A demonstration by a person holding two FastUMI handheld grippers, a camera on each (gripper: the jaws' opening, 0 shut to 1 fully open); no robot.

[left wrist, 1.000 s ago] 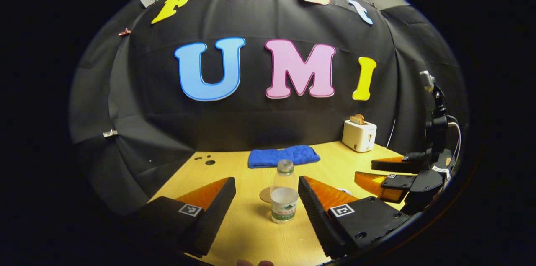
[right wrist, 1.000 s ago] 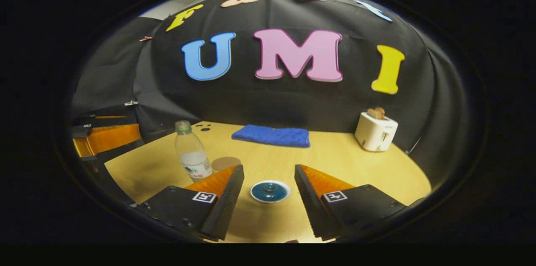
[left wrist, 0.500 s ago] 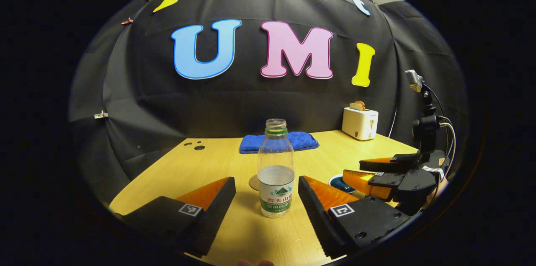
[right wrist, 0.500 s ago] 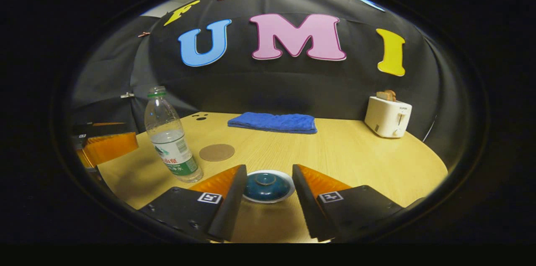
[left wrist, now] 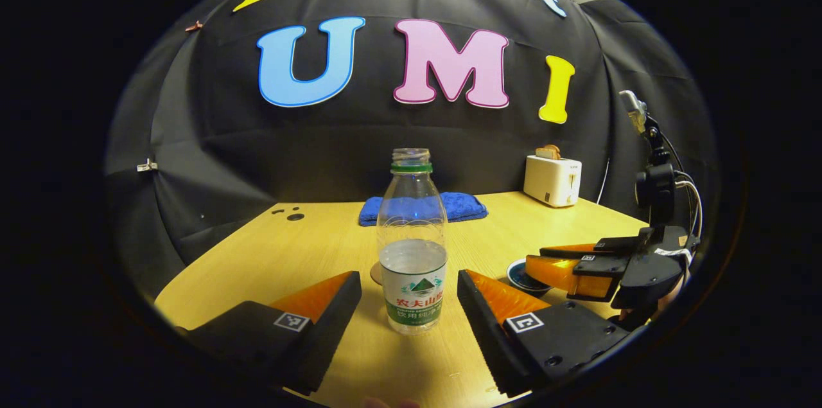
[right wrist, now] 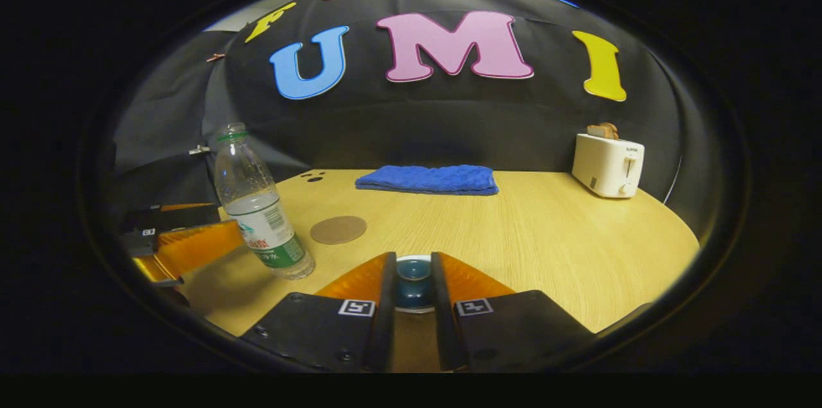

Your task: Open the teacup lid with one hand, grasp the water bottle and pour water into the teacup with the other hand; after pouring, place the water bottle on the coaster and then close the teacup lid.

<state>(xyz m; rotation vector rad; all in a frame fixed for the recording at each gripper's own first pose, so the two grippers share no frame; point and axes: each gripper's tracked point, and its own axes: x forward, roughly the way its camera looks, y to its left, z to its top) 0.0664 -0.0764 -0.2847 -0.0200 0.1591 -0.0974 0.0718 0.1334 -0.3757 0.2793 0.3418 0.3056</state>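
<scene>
Your left gripper sits low over the counter with its jaws spread wide, and the water bottle stands upright right between them, a clear gap on each side, so neither finger is touching it. The bottle has no cap on and is a bit under half full. Just behind its base you can see the edge of the round brown coaster lying flat on the wood.

Over on your right, the right gripper has its jaws drawn close around the dark blue lid of the teacup. The fingers flank the lid on both sides, but whether both are really pressing on it I cannot tell. The cup's white rim peeks out just past the fingers. From the left gripper view, that same gripper shows at the right, reaching in level over the cup, which stands near the counter's front edge.

In the right gripper view, the bottle stands left of the cup, with the coaster just beside it and toward the back.

Farther back, a folded blue towel lies near the wall, and a white toaster with bread in it stands at the far right corner.
</scene>
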